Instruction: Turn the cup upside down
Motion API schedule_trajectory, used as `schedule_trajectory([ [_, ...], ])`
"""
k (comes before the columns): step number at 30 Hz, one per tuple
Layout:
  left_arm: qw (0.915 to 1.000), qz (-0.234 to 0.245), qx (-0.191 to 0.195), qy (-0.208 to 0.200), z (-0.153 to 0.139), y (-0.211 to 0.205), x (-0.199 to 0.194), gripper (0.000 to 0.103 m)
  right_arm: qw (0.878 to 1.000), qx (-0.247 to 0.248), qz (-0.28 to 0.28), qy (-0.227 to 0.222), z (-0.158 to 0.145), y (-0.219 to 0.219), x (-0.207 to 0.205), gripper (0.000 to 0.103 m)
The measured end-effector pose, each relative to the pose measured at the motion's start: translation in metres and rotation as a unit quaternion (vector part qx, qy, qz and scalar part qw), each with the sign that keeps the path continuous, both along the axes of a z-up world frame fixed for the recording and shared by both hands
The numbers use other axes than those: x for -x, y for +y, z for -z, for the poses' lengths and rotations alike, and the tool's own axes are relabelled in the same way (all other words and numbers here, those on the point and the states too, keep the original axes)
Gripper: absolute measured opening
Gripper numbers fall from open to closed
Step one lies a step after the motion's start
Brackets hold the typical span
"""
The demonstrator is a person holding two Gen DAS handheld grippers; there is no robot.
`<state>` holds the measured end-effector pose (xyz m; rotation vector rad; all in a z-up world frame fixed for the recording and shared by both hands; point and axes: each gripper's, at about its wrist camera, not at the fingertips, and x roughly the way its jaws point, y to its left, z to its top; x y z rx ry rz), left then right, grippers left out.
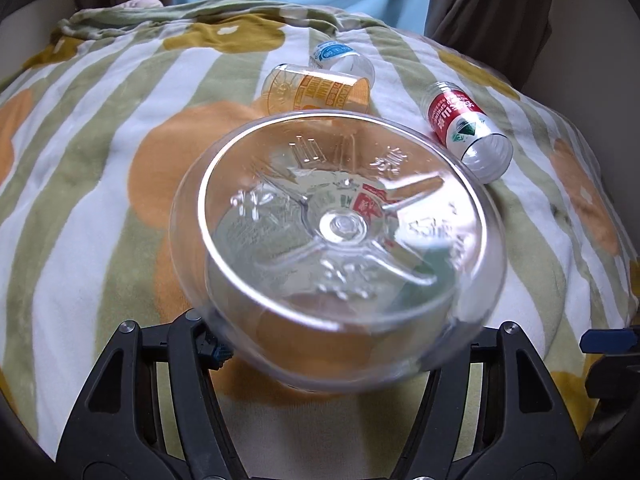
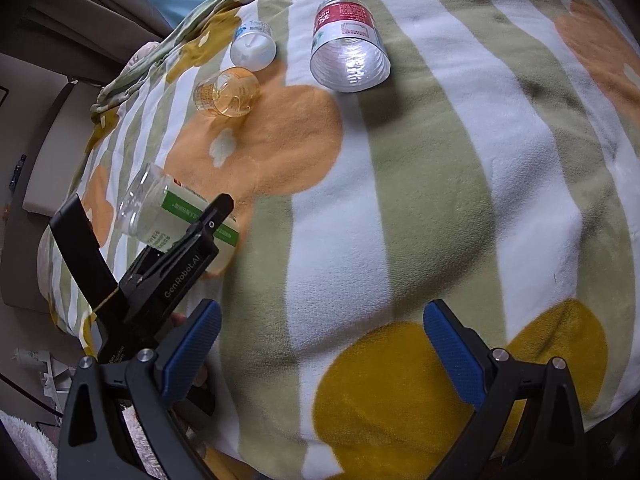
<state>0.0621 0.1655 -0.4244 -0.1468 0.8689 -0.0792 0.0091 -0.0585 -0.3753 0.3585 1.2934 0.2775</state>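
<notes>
Step in hand, by my reading: mid-flip. The left gripper [image 1: 340, 344] pinches the clear plastic cup with a green-and-white label [image 1: 336, 248], held tilted off the striped, orange-spotted fleece blanket [image 1: 100, 184] with its ribbed, embossed base towards the wrist camera and its mouth pointing away. Next move likely calls for finishing the roll until the mouth faces down, then setting it on bare blanket at about 6 o'clock of the orange-tinted cup [image 1: 316, 90]. The right gripper [image 2: 322, 344] is spread and empty.
</notes>
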Motion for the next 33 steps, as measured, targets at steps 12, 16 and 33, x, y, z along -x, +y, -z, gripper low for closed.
schedule_trajectory([
  [12,0.9996,-0.004,-0.017,-0.021,-0.032,0.003,0.043,0.094,1.000,0.004,-0.015,-0.019,-0.008,0.010,-0.002,0.101],
  [16,0.9998,-0.012,-0.017,0.002,-0.055,0.016,0.055,0.094,0.999,0.016,-0.016,-0.029,-0.024,0.013,-0.001,0.101],
  [33,0.9975,-0.032,-0.050,-0.037,-0.306,0.059,0.065,0.103,0.988,0.057,0.026,-0.143,-0.209,0.016,0.004,0.101],
])
